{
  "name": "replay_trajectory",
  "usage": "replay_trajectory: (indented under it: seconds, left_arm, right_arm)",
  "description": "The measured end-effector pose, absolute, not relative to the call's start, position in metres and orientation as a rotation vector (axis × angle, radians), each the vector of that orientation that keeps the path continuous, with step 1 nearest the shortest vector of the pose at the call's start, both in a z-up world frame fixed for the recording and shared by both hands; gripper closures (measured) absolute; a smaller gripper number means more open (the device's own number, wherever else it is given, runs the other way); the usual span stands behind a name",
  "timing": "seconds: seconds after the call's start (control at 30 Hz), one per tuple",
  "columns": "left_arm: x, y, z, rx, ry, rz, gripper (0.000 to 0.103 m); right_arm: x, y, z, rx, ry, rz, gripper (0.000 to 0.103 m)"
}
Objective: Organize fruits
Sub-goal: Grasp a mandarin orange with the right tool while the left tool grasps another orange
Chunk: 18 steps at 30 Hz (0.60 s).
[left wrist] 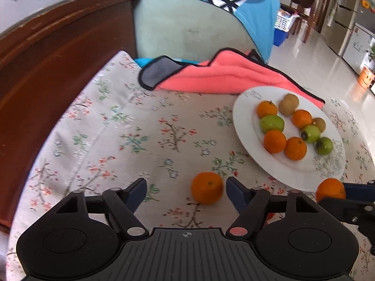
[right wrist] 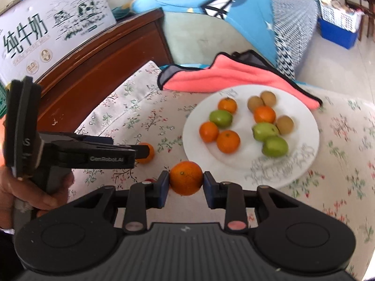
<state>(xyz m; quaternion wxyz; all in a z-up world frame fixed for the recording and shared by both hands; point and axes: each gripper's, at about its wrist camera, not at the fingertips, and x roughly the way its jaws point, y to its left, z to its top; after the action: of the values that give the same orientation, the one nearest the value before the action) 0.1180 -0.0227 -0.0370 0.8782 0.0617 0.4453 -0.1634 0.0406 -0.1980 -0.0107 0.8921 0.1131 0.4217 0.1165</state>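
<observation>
A white plate (left wrist: 242, 119) (right wrist: 191, 138) on the flowered cloth holds several oranges, green fruits (left wrist: 271, 123) and brown kiwis (left wrist: 288, 104). A loose orange (left wrist: 207, 188) lies on the cloth between the fingers of my left gripper (left wrist: 185, 187). It sits close to the right finger, with a wide gap to the left finger, so the gripper is open. My right gripper (right wrist: 186, 180) is shut on another orange (right wrist: 186, 178), held above the cloth just in front of the plate's near rim. That held orange (left wrist: 330, 189) also shows at the right edge of the left wrist view.
A pink towel (left wrist: 225, 77) with black trim lies behind the plate. A dark wooden board (left wrist: 58, 58) borders the cloth on the left, with a milk carton box (right wrist: 51, 30) on top. A blue cushion (right wrist: 211, 2) is at the back. A hand (right wrist: 37, 196) holds the left gripper.
</observation>
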Motion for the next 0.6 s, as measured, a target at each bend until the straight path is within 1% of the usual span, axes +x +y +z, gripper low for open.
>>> replay_trajectory:
  seconds: [0.2,0.27,0.37,0.43,0.47,0.6]
  left_arm:
    - [0.121,-0.034,-0.048,0.168,0.932,-0.348,0.043]
    - [0.122,-0.035,-0.048,0.172,0.923,-0.348,0.049]
    - [0.122,-0.036,-0.048,0.169,0.919,-0.355,0.06]
    - [0.12,-0.038,-0.047,0.173,0.917,-0.364,0.072]
    - [0.119,-0.038,-0.046,0.171,0.918,-0.366,0.074]
    - [0.115,-0.035,-0.044,0.168,0.919,-0.379,0.075]
  right_arm:
    - [0.038,-0.204,-0.006,0.26,0.878,0.229,0.072]
    - [0.038,-0.208,-0.005,0.277,0.882,0.223,0.072]
    - [0.038,-0.211,-0.005,0.28,0.885,0.217,0.072]
    - [0.038,-0.213,-0.006,0.281,0.89,0.21,0.072]
    - [0.039,-0.214,-0.006,0.283,0.892,0.207,0.072]
    - [0.04,-0.218,-0.007,0.288,0.899,0.204,0.072]
